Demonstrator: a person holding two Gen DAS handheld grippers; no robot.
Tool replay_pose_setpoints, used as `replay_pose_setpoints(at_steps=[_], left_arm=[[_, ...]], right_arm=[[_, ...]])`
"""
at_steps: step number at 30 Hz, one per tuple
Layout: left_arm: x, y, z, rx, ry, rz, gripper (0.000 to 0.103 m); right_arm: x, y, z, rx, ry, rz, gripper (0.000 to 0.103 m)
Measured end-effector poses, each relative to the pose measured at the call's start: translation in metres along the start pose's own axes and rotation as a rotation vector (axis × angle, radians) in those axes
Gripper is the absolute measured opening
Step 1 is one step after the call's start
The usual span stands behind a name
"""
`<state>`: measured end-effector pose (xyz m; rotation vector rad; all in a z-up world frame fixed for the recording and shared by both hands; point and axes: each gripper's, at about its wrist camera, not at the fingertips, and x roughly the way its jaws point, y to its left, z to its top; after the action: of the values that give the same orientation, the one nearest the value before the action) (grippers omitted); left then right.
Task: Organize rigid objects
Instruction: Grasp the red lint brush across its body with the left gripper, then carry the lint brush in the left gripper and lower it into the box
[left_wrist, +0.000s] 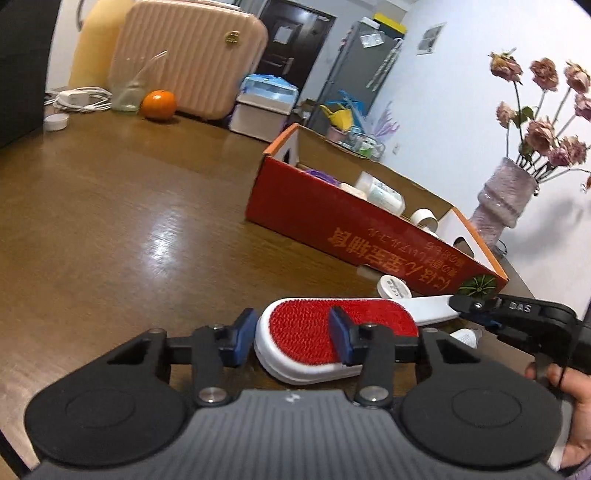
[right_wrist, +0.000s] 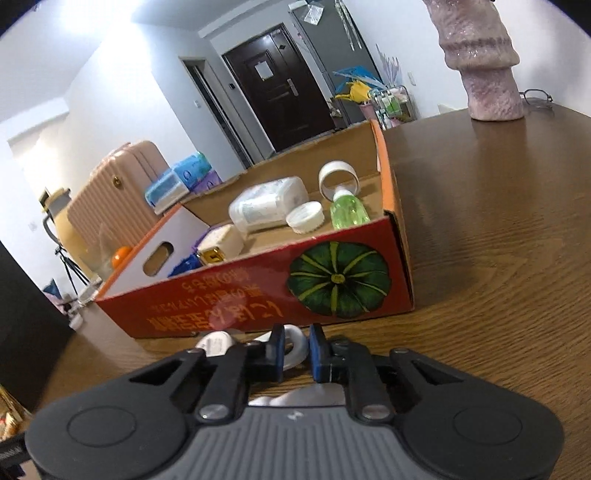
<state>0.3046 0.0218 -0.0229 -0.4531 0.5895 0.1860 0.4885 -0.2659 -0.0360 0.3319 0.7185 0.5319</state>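
A white lint brush with a red pad (left_wrist: 332, 334) lies on the wooden table in front of a red cardboard box (left_wrist: 354, 229). My left gripper (left_wrist: 291, 338) is open, its blue fingers straddling the brush head. My right gripper (left_wrist: 476, 314) is shut on the tip of the brush's white handle (left_wrist: 428, 308). In the right wrist view the handle end (right_wrist: 297, 345) sits between the right gripper's (right_wrist: 297, 349) blue pads. The box (right_wrist: 258, 295) holds a white jar, a tape ring, a green bottle (right_wrist: 349, 212), a round lid and a white charger.
A small white round container (left_wrist: 393, 287) lies beside the box. An orange (left_wrist: 159, 104), a glass, white cables and a pink suitcase (left_wrist: 192, 55) stand at the table's far side. A pink vase with dried roses (left_wrist: 506, 199) stands right of the box.
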Motion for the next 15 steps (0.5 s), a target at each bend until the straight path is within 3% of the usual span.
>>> replay_pose_setpoints(at_steps=[4,8,15], left_arm=[[-0.029,0.000,0.002,0.031,-0.063,-0.001,0.044],[-0.069,-0.002,0.005,0.063,-0.134,-0.020,0.044],[-0.124,-0.007,-0.009,0.126,-0.164,-0.107,0.043]], right_arm=[[-0.025,0.021,-0.007,-0.045,-0.037,-0.010,0.013],[-0.074,0.043,-0.025,-0.040,-0.136,-0.011,0.013],[-0.161,0.058,-0.082,-0.032,-0.234,-0.025,0.013]])
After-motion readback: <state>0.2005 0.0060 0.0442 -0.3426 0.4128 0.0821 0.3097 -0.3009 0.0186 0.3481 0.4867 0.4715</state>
